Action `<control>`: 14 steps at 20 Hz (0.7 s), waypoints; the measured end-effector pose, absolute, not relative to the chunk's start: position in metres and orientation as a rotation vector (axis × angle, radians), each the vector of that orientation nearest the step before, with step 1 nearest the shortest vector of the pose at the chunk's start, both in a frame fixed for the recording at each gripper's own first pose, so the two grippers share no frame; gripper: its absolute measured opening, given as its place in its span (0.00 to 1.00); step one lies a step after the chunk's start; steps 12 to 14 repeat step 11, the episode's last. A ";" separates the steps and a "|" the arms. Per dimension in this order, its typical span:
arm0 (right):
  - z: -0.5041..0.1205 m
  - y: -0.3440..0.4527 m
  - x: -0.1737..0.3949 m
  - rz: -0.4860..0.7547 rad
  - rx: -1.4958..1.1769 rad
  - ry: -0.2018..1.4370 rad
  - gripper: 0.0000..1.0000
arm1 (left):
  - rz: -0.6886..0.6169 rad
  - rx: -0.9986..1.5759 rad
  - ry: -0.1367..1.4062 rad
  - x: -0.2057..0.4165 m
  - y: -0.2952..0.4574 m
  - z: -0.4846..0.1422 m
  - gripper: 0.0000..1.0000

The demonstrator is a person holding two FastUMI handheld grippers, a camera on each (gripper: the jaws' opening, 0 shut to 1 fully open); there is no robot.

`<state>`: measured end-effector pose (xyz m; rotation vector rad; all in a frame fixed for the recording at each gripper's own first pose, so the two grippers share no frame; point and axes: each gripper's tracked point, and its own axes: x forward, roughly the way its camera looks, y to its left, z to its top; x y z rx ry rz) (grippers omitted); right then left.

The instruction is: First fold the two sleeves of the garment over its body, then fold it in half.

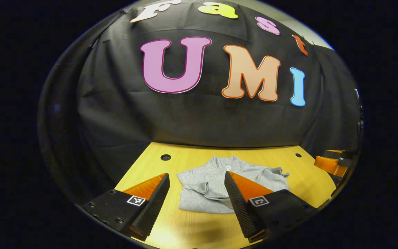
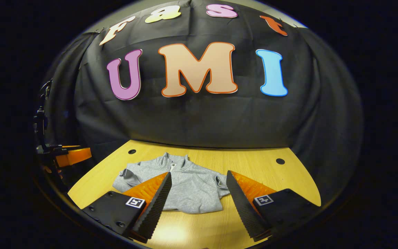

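A grey garment lies bunched and folded on the wooden table, its collar toward the back wall. In the left gripper view my left gripper is open, held above the table's near side, and the garment's left part shows between its fingers. In the right gripper view the same garment lies a little to the left. My right gripper is open too, raised over the near edge with nothing between its fingers. The right gripper also shows at the far right of the left gripper view, and the left gripper at the far left of the right gripper view.
The table has round holes near its back corners. Black cloth closes the booth right behind the table's far edge. Bare wood lies on both sides of the garment and in front of it.
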<state>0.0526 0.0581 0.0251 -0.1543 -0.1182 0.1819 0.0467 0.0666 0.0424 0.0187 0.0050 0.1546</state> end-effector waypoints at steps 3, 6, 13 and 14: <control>0.025 0.043 0.019 0.152 -0.137 -0.132 0.97 | 0.161 0.005 0.016 0.017 0.065 0.032 0.92; 0.019 0.031 -0.002 0.125 -0.131 -0.139 0.98 | 0.159 -0.019 0.043 -0.011 0.063 0.016 0.92; 0.012 0.023 -0.021 0.099 -0.102 -0.140 0.98 | 0.200 -0.021 0.043 -0.027 0.071 0.012 0.93; 0.012 0.023 -0.021 0.099 -0.102 -0.140 0.98 | 0.200 -0.021 0.043 -0.027 0.071 0.012 0.93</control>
